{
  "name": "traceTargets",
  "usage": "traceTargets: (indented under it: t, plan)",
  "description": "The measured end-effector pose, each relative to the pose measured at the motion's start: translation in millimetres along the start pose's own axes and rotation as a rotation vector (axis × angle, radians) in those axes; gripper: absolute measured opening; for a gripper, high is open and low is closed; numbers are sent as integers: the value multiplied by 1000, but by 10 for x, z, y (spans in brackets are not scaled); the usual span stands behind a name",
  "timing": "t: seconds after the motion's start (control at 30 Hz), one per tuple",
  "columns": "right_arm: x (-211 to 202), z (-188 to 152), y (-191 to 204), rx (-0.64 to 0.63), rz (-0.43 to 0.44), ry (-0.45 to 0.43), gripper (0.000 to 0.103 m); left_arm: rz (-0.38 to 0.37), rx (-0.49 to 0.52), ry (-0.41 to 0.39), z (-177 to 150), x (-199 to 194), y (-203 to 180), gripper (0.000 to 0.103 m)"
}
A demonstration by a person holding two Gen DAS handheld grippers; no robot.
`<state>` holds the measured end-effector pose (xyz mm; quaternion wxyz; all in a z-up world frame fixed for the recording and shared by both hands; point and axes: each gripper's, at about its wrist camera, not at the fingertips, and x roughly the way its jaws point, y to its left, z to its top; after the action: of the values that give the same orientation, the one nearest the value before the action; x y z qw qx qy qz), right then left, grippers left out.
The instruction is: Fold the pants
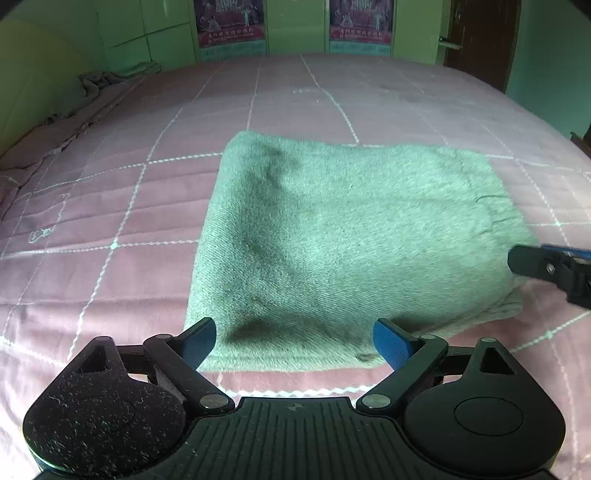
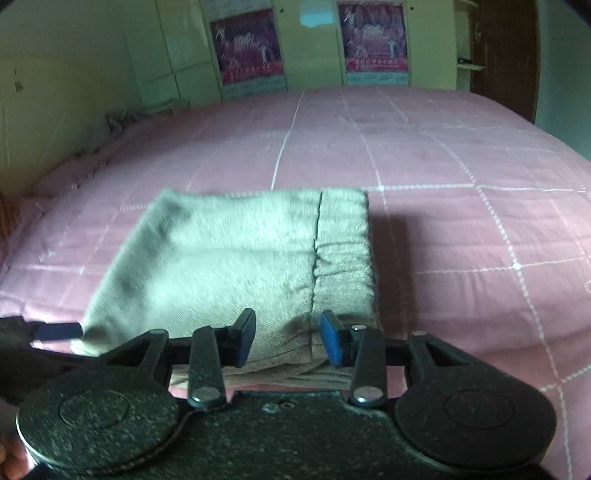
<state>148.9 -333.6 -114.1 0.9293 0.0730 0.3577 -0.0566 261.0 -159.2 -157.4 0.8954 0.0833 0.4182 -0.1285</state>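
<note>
The pants [image 1: 332, 240] are pale grey-green fleece, folded into a thick rectangle on the pink quilted bed [image 1: 110, 221]. In the right wrist view the pants [image 2: 229, 266] show their elastic waistband on the right side. My left gripper [image 1: 293, 345] is open and empty at the near left edge of the fold. My right gripper [image 2: 288, 339] is open, its fingers either side of the near edge by the waistband, holding nothing. The right gripper also shows in the left wrist view [image 1: 554, 269], and a left fingertip [image 2: 59, 331] shows in the right wrist view.
The bed stretches far beyond the pants on all sides. A crumpled cloth [image 1: 99, 79] lies at the far left corner. Green cupboards with two posters [image 1: 231, 22] stand behind the bed, and a dark door [image 1: 480, 40] is at the far right.
</note>
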Motion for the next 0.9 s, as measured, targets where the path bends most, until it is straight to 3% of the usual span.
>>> traceTargets:
  t: [0.03, 0.13, 0.3, 0.4, 0.5, 0.57, 0.7, 0.9]
  plan:
    - [-9, -25, -15, 8, 11, -8, 38, -1, 2, -7, 2, -68, -1, 103]
    - [-139, -92, -16, 10, 25, -11, 40, 1, 0, -29, -22, -274, -2, 103]
    - [-225, -245, 31, 24, 22, 24, 43, -17, -32, 57, -84, -449, 10, 103]
    - [-283, -299, 46, 45, 29, 44, 46, -51, -75, 27, -187, -620, 50, 103]
    - [-394, -331, 67, 53, 55, 55, 57, -92, -129, -13, -267, -753, 115, 103]
    - [-455, -348, 97, 49, 67, 61, 58, -39, -124, -20, -303, -841, 118, 103]
    - [-623, -416, 160, 44, 65, 58, 61, 121, 8, -30, -364, -1026, -12, 103]
    - [-921, -545, 241, 29, 82, 48, 64, 185, 28, -42, -486, -1374, -26, 103]
